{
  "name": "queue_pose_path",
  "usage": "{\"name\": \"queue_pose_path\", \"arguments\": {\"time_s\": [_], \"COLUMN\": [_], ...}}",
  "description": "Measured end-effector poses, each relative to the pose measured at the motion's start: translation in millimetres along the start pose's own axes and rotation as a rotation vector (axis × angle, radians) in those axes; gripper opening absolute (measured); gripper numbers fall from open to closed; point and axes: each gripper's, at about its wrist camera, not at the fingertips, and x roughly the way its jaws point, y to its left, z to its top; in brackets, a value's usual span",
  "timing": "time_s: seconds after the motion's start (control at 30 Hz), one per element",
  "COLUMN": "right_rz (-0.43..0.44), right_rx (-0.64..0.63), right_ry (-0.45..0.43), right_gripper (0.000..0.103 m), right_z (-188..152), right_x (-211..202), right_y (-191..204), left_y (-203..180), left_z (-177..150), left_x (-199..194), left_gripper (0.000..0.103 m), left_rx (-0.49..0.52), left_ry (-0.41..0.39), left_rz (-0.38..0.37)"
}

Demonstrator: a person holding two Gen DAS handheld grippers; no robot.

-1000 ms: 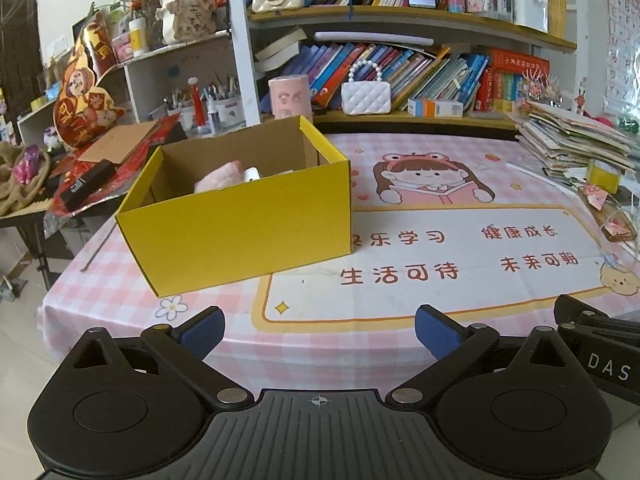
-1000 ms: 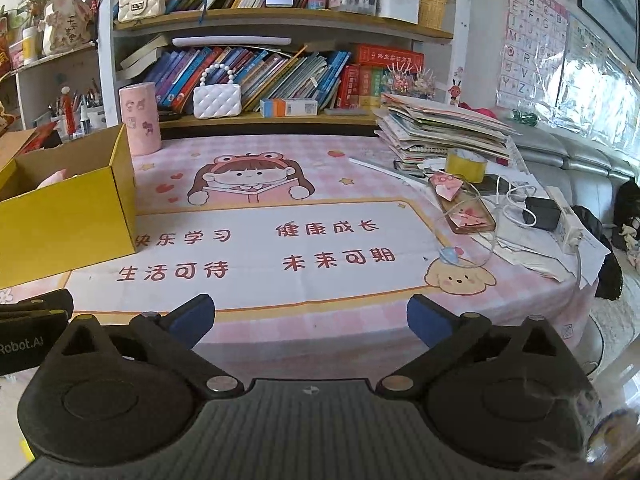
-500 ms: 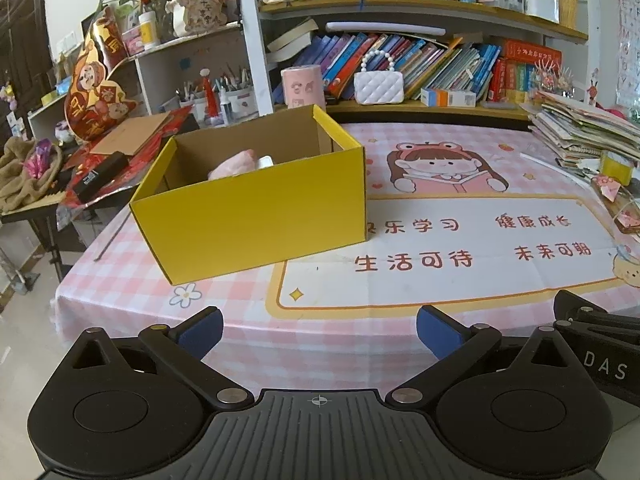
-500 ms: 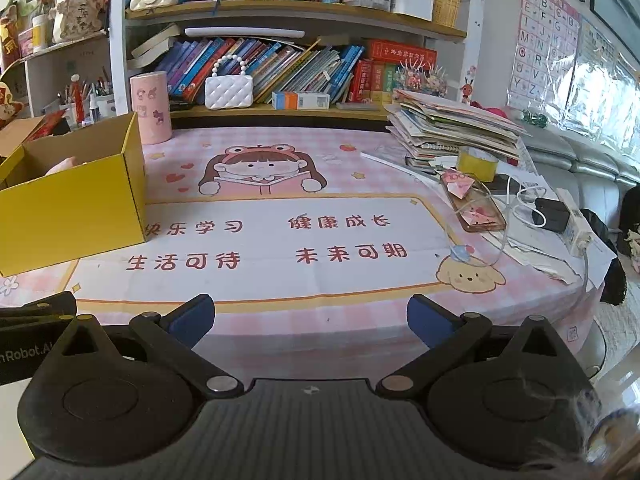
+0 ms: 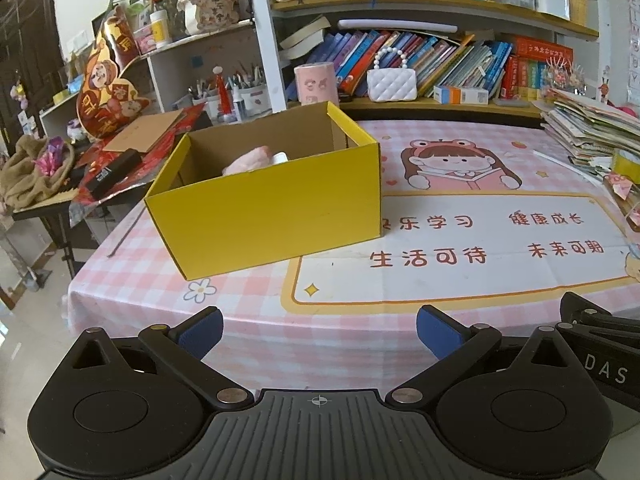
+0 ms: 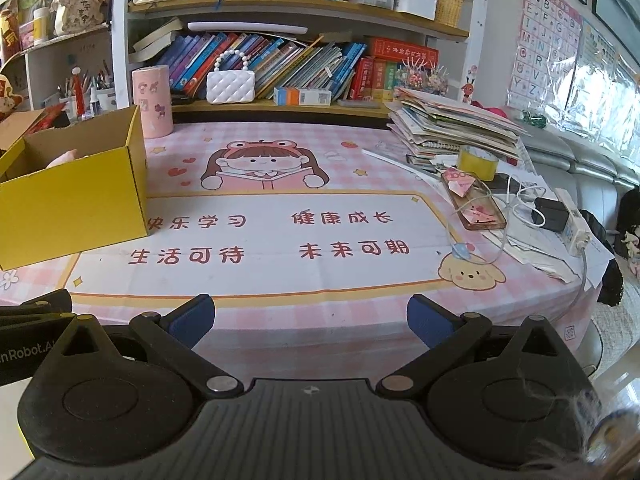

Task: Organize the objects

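The bench (image 6: 280,308) wears a pink checked cloth with a cartoon girl and red words. On its left part sits an open yellow box (image 5: 272,216). A pink tube (image 6: 152,101) stands at the back. On the right part lie a pile of papers (image 6: 452,128), a yellow tape roll (image 6: 477,162), a phone (image 6: 478,208) and a white power strip (image 6: 574,224).

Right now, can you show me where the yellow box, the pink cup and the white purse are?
yellow box (image 5: 276,216), left wrist view, front wall.
pink cup (image 6: 152,100), right wrist view, side.
white purse (image 6: 231,87), right wrist view, quilted front.
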Motion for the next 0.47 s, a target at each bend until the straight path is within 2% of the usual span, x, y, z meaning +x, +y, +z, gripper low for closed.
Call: {"name": "queue_pose_path", "arguments": {"time_s": [0.47], "right_rz": [-0.004], "right_rx": [-0.018], "right_ry": [0.012], "right_gripper": [0.103], "right_z": [2.4], "right_x": [6.6], "right_y": [2.4], "left_y": [1.3], "left_z": [2.5], "left_x": [-1.3], "left_gripper": [0.103], "left_rx": [-0.011], "left_ry": [-0.020], "left_rz": [0.014]}}
